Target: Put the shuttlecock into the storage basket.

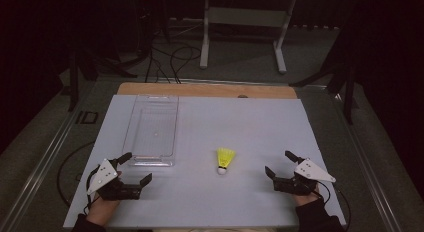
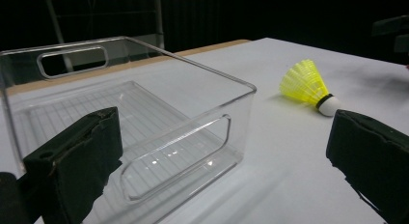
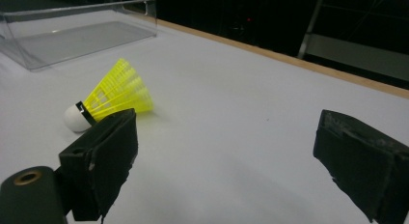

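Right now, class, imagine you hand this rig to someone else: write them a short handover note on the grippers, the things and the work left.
Left gripper: open, empty, resting by the near end of the clear plastic bin.
Right gripper: open, empty, on the white table.
Yellow plastic shuttlecock with a white cork tip: lying on its side between the grippers, outside the bin.
Done: nothing visible; bin is empty.
Left: probably pick up the shuttlecock and place it in the bin.

My shuttlecock is bright yellow with a white tip and a black band. My box is see-through with thin lines. My claws are black, my table white
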The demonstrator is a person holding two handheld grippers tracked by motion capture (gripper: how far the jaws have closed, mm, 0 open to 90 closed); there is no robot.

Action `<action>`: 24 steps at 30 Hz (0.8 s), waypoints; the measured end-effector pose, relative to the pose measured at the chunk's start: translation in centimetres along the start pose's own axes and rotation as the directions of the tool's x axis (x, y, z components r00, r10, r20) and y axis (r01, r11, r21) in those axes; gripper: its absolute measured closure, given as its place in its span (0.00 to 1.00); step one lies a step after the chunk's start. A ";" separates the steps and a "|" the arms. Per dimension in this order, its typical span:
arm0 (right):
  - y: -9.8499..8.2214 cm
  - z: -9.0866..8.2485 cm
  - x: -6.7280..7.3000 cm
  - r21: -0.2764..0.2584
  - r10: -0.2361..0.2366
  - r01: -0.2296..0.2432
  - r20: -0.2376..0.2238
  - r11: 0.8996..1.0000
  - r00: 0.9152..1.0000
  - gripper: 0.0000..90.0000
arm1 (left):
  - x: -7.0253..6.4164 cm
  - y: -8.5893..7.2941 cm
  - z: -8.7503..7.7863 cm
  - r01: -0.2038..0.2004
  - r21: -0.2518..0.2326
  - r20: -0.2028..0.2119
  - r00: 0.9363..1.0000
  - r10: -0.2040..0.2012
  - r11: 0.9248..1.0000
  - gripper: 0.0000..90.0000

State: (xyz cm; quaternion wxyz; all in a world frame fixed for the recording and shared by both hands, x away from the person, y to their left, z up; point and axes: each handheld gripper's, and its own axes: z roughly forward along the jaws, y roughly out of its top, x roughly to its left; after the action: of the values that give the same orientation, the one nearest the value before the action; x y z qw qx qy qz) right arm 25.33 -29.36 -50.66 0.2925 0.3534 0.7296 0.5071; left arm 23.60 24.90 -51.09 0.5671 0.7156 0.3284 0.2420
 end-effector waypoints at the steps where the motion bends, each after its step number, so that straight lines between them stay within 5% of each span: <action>1: 0.0 0.0 0.0 0.000 -0.004 0.004 0.002 1.000 1.000 0.09 | 0.0 0.0 0.0 -0.004 0.001 -0.001 1.000 0.004 1.000 0.00; 24: 0.3 -0.3 -0.2 -0.022 -0.017 0.018 0.013 1.000 1.000 0.09 | -0.3 0.6 0.2 -0.009 0.017 -0.001 1.000 0.009 1.000 0.00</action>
State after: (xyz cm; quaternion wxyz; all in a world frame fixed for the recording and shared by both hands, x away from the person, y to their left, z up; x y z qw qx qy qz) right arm 25.24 -29.58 -50.29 0.3056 0.3470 0.7250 0.5104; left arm 23.63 24.50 -50.54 0.5596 0.7218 0.3274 0.2422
